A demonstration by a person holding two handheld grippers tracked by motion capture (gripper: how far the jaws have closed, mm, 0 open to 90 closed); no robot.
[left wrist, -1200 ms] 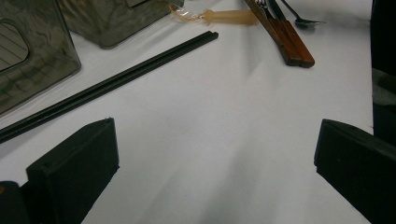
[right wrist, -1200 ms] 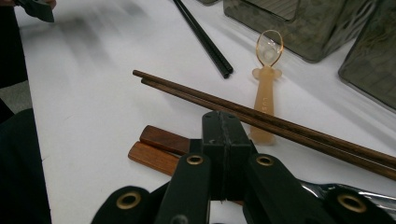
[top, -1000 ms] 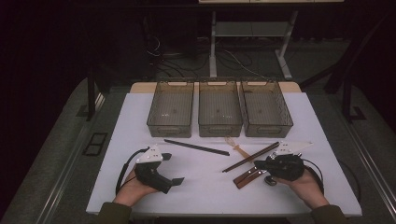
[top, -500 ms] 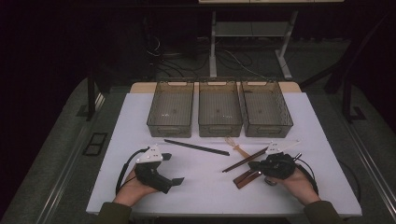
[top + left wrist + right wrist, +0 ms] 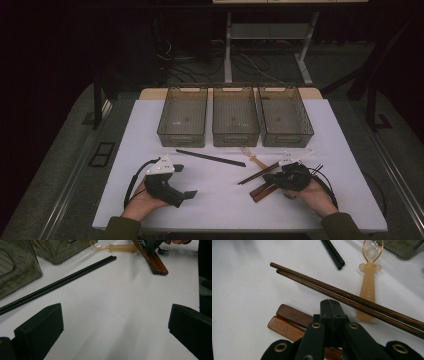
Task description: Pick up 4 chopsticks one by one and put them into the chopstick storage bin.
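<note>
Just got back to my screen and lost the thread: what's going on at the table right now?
A person holds a gripper in each hand at a white table. The right gripper, jaws shut with nothing visibly between them, sits over two flat reddish wooden pieces, beside a pair of brown chopsticks and a translucent spoon. The left gripper rests open on bare table, near the black chopsticks. The three grey bins at the back look empty.

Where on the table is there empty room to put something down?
The white table is bare between the left gripper and the flat wooden sticks, below the black chopsticks. It is crowded by the right gripper: brown chopsticks, amber spoon.
</note>
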